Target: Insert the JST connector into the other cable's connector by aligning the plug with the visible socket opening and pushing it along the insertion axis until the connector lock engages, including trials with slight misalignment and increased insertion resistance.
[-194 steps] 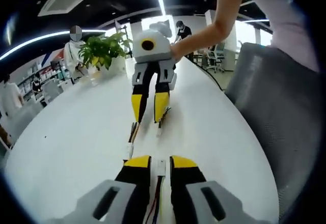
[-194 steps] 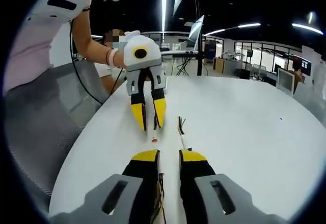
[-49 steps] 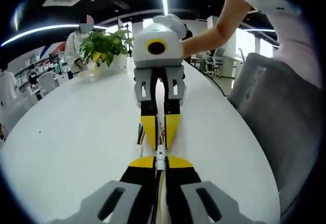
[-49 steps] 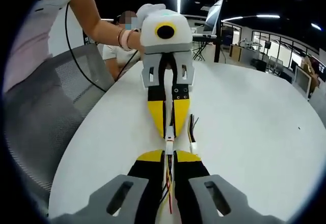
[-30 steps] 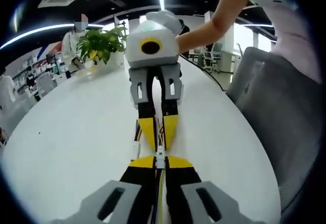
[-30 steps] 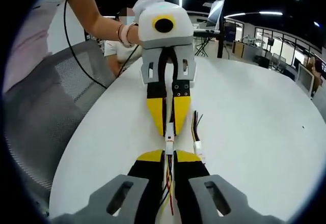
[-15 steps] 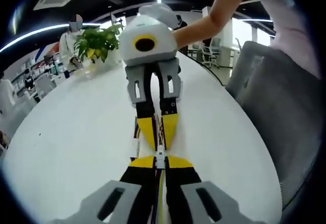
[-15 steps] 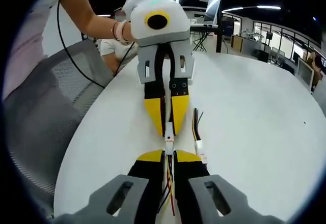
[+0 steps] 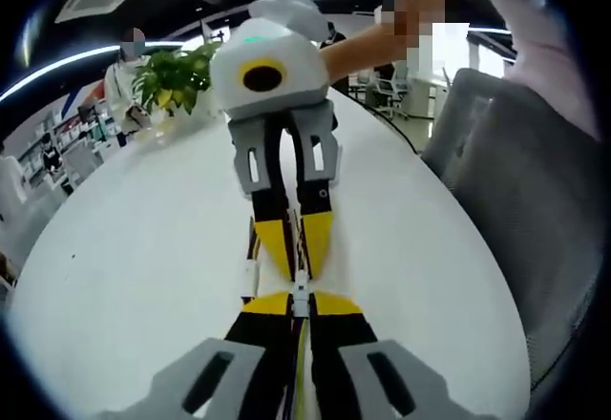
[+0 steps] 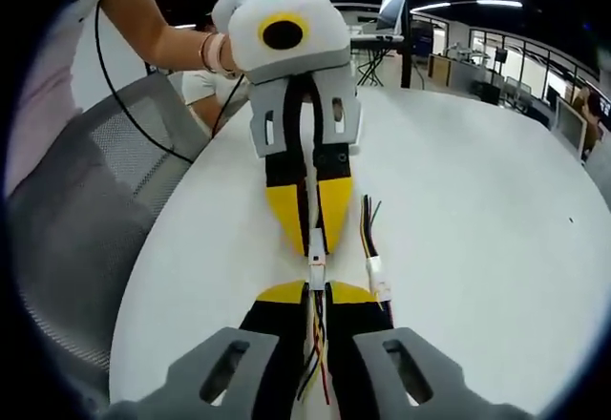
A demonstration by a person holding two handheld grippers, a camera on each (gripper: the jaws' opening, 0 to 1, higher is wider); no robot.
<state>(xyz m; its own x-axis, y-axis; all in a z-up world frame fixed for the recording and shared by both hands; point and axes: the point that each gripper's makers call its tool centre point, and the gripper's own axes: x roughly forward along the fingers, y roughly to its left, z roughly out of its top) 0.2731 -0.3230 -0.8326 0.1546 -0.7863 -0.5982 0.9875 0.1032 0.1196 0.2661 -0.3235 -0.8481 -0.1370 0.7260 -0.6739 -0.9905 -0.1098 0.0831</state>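
Now, in the left gripper view, our left gripper (image 9: 300,304) pinches a white JST connector (image 9: 301,295), tip to tip with the right gripper (image 9: 295,253) over the white table (image 9: 143,248). Over to the right gripper view: our right gripper (image 10: 316,293) clamps its connector (image 10: 316,277) against the left's; a spare white-plugged cable (image 10: 372,253) lies just beside.

- My left gripper (image 9: 300,304) and right gripper (image 10: 316,294) meet tip to tip over the table (image 9: 143,248).
- A spare cable (image 10: 373,267) lies just beside them.
- A plant (image 9: 174,76) stands behind.
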